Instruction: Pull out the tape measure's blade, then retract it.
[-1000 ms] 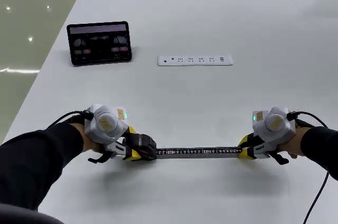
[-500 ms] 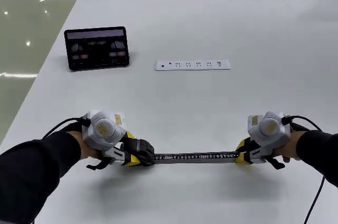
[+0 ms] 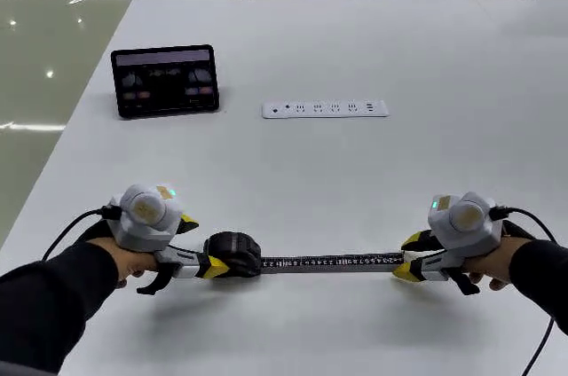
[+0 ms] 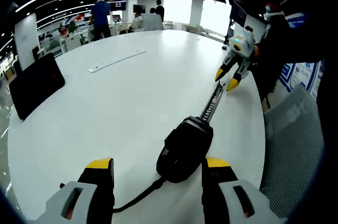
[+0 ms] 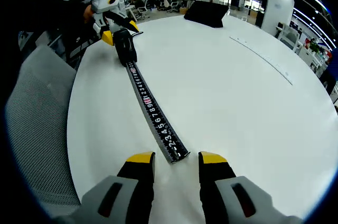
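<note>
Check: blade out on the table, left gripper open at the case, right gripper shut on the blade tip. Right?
No. The right gripper is open: the right gripper view shows its jaws apart, with the blade tip lying free on the table between their tips. The rest stands: blade out, left gripper open at the case.

I've got the tape measure (image 3: 232, 254) on the near side of the power strip (image 3: 325, 109), well apart from it and off toward its left end. It's a rounded black case that looks upright, with a thin black cord (image 4: 138, 197) trailing from its back. The blade (image 3: 328, 262) is pulled out and runs straight to the right from the case. It lies flat and parallel to the power strip, dark with pale numbers facing up, and its tip ends about level with the strip's right end.
</note>
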Tool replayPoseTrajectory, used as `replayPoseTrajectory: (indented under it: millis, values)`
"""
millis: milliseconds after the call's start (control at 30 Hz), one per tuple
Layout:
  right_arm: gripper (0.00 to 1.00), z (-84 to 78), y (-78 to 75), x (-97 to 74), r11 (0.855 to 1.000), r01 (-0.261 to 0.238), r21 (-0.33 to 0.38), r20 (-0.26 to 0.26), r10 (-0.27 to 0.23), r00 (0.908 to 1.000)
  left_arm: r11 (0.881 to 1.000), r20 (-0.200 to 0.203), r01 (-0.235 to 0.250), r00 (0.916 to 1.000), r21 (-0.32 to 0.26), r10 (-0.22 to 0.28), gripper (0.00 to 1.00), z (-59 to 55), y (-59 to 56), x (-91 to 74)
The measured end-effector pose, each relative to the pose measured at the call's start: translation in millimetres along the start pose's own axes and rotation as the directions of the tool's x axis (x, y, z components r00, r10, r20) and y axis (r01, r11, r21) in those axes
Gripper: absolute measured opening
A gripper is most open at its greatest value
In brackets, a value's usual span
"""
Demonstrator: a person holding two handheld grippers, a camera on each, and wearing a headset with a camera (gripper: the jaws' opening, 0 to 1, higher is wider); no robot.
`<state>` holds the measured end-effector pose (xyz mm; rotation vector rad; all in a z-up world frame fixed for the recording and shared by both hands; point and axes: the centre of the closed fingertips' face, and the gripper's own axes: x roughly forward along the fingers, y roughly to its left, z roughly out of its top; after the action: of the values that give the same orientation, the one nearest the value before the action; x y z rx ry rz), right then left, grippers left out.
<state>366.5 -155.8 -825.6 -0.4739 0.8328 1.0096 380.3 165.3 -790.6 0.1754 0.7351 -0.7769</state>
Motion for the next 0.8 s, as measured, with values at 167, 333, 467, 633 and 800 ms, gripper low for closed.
replayPoseTrajectory:
  millis: [167,333,467,633,800]
  values:
    - [0.33,-0.6,6.1,-14.1,0.999,0.042,0.025,0.052,-0.044,0.9977,0.996,0.055,-0.063,0.9963,-0.066,0.066,0.85,-10.2,11.8,-23.2]
    - [0.41,-5.3,9.8,-34.3,0.993,0.104,0.052,0.101,-0.109,0.9889,0.983,0.117,-0.166,0.9778,-0.073,0.174,1.0,-16.2,22.5,-53.9]
    - [0.53,-10.8,9.6,-47.9,0.983,0.144,0.111,0.135,-0.158,0.9781,0.983,0.111,-0.154,0.9802,-0.097,0.164,1.0,-26.4,15.1,-66.7]
    - [0.57,-17.6,17.0,-66.2,0.977,0.166,0.137,0.16,-0.188,0.9691,0.984,0.133,-0.16,0.9765,-0.08,0.169,1.0,-33.5,4.6,-82.2]
    - [0.63,-29.5,20.6,-83.8,0.97,0.192,0.147,0.171,-0.216,0.9613,0.982,0.142,-0.164,0.9739,-0.097,0.177,1.0,-44.4,-2.0,-97.1]
